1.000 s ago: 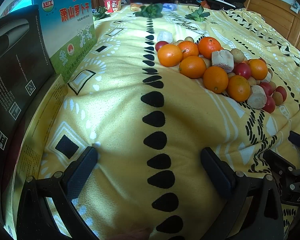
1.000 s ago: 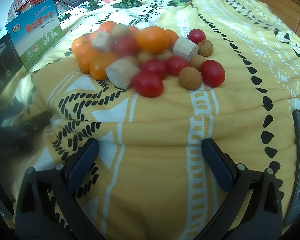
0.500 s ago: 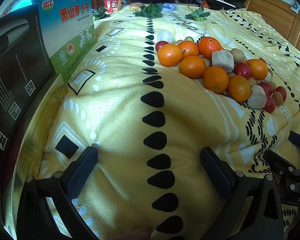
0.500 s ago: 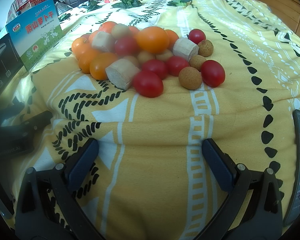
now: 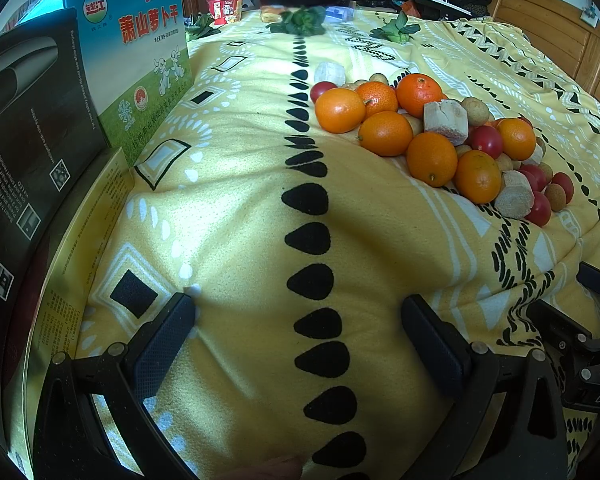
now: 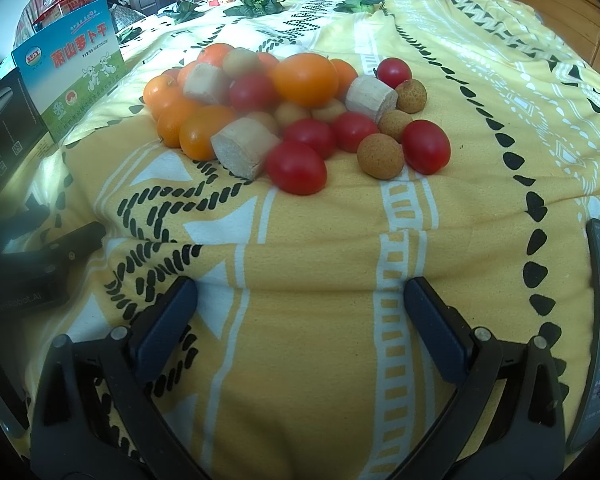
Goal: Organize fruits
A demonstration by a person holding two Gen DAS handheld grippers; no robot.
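Orange mandarins (image 6: pixel 305 79), red cherry tomatoes (image 6: pixel 296 168), tan longans (image 6: pixel 380 156) and pale cut root chunks (image 6: pixel 245 147) lie heaped in one touching pile on the yellow patterned blanket (image 6: pixel 320 264), toward its far middle. A blue-and-green box (image 5: pixel 138 52) and a black box (image 5: pixel 28 128) stand along the blanket's left edge; a phone (image 6: pixel 598 320) lies at its right edge. Leafy greens (image 5: pixel 300 21) sit at the far edge. The left gripper (image 5: pixel 298 330) and right gripper (image 6: pixel 300 312) both rest near the front edge, jaws spread wide, holding nothing, well short of the pile.
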